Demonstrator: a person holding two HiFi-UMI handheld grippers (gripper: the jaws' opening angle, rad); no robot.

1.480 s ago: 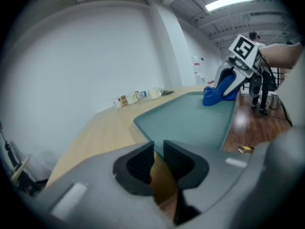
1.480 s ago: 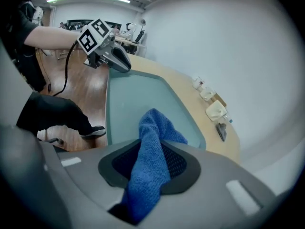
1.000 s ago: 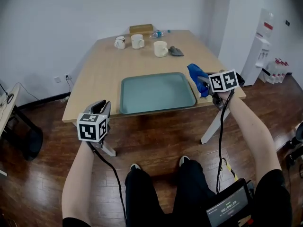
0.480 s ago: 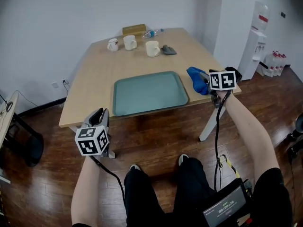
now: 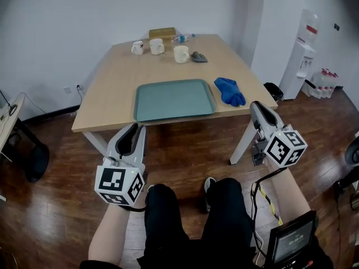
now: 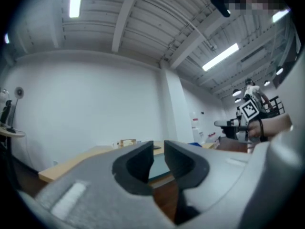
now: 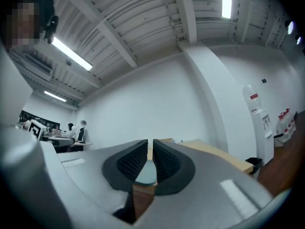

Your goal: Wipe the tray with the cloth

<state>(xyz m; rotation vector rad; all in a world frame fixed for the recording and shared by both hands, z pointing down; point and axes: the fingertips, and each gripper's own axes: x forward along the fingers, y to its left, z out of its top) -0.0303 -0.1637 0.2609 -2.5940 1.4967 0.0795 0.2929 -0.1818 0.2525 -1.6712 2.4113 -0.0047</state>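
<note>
The green tray (image 5: 174,100) lies flat toward the near edge of the wooden table (image 5: 112,83), and the blue cloth (image 5: 230,91) sits bunched on the tabletop just to the tray's right. Both grippers hang off the table on its near side, over the floor. The left gripper (image 5: 134,129), near-left of the tray, has its jaws drawn almost together with nothing in them. The right gripper (image 5: 259,109), near the table's right corner, has just been closing and is clenched on nothing. Three cups (image 5: 180,54) stand at the far end.
</note>
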